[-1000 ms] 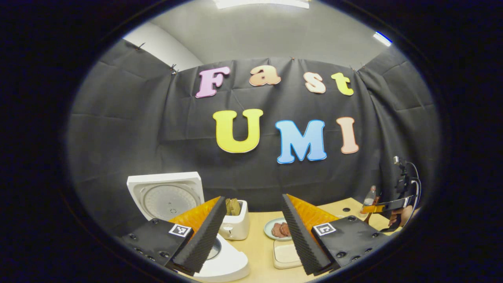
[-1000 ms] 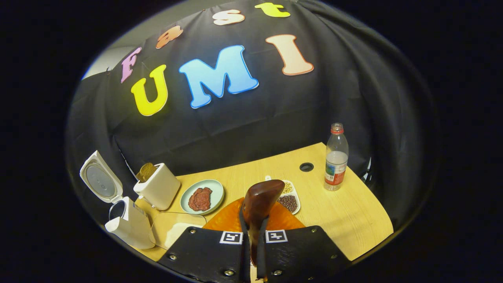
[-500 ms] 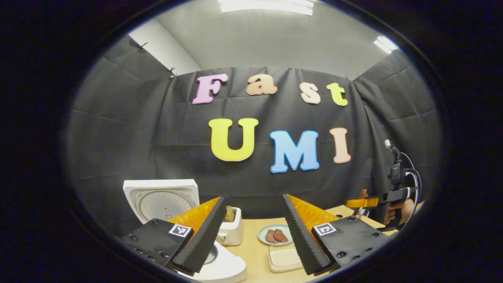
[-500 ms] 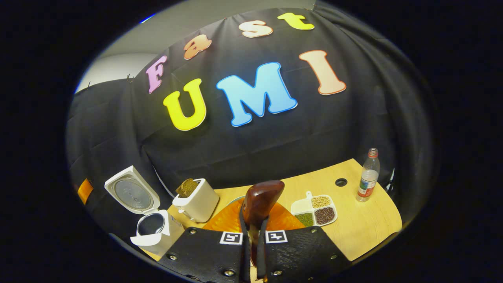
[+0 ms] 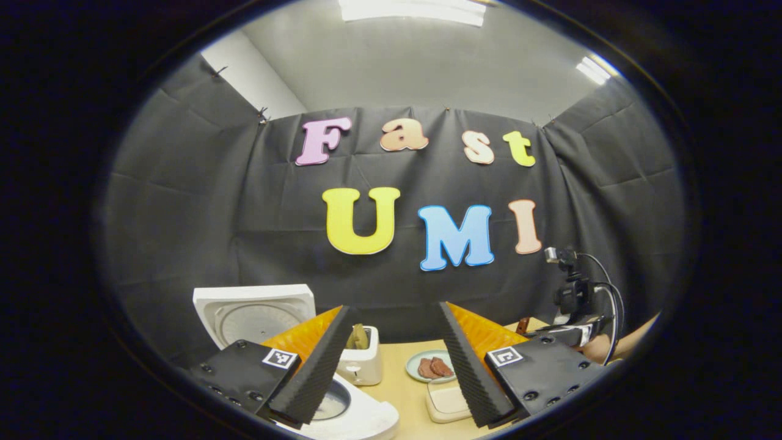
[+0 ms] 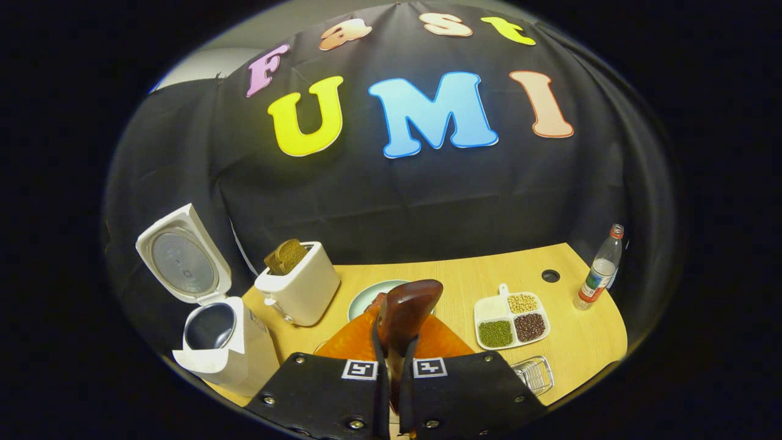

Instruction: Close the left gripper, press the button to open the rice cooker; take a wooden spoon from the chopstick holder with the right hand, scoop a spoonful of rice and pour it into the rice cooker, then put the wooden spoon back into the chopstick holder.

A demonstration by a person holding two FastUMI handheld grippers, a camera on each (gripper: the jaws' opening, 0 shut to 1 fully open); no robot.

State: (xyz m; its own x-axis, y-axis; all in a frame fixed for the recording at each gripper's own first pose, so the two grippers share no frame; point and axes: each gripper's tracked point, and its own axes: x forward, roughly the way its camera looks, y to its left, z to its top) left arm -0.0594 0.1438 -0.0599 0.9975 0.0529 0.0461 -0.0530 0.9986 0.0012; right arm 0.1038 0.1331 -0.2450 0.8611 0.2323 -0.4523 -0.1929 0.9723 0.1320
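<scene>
- While the right gripper (image 6: 393,366) is clamped on the spoon (image 6: 406,308), with the bowl end sticking up and forward past the fingertips, the grip sits low on the handle; a long lever like that could twist between the pads if the bowl knocks anything
- Whether the spoon carries rice I cannot tell, since its back faces the camera; if it is loaded, any roll of the wrist on the way to the cooker (image 6: 214,342) would spill grain on the table (image 6: 574,342)
- The cooker stands at the left edge of the table with its lid (image 6: 177,256) raised and the pot open; the opening is narrow, so a pour begun too early or off to one side would drop rice on the rim or beside the toaster (image 6: 299,290)
- The raised lid leans over the pot's far side; I judge that a high approach could strike it and push it shut
- The divided tray (image 6: 512,318) of grains lies right of the spoon, and a wire holder (image 6: 533,374), likely the chopstick holder, sits at the near edge; it looks light, so a careless return could tip it
- The left gripper (image 5: 391,360) hangs wide with nothing between its fingers, just above the cooker (image 5: 348,415); it may get in the way of the spoon
</scene>
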